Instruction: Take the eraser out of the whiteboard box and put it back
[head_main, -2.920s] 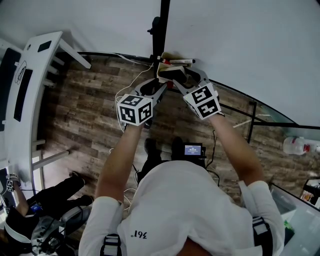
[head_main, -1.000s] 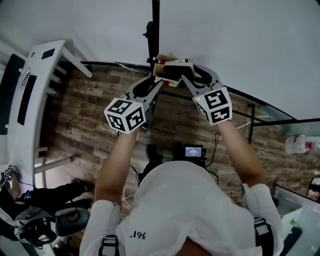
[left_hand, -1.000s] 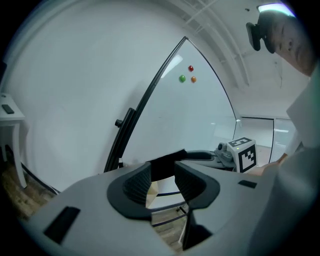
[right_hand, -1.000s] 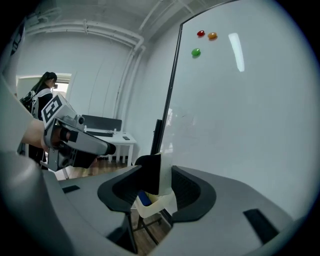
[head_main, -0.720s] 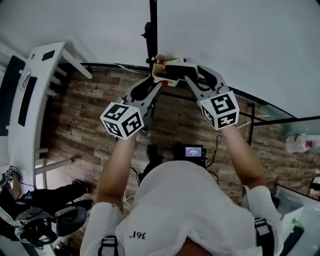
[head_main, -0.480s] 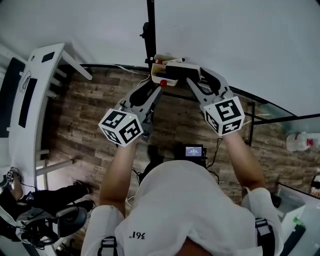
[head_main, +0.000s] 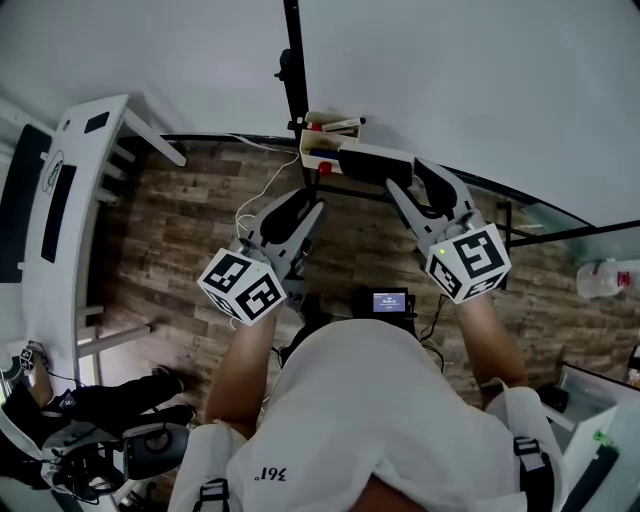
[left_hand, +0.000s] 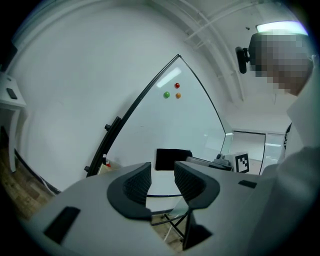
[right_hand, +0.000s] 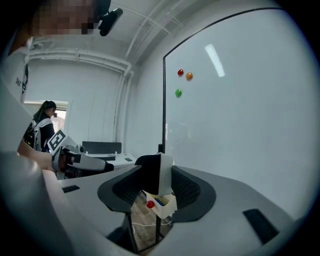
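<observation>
Jaws of the right gripper (right_hand: 157, 179) are closed on the eraser (right_hand: 159, 172) in a wide grip, pressing its 2 broad faces. In that gripper's view the black side sits at the left jaw and the white back at the right. Eraser is out of the box (head_main: 316, 152), held just beside it on the head view's right, close to the whiteboard (right_hand: 240, 115). Can't tell if its end touches the box. Box is cream, mounted at the board's lower edge by the black post (head_main: 292, 60), with a marker (head_main: 342, 123) in it. Left gripper (left_hand: 162, 176): jaws apart by a narrow gap, nothing between them, pointing about level at the board, near the box but off it. 3 magnets (right_hand: 180, 73) sit high on the board.
</observation>
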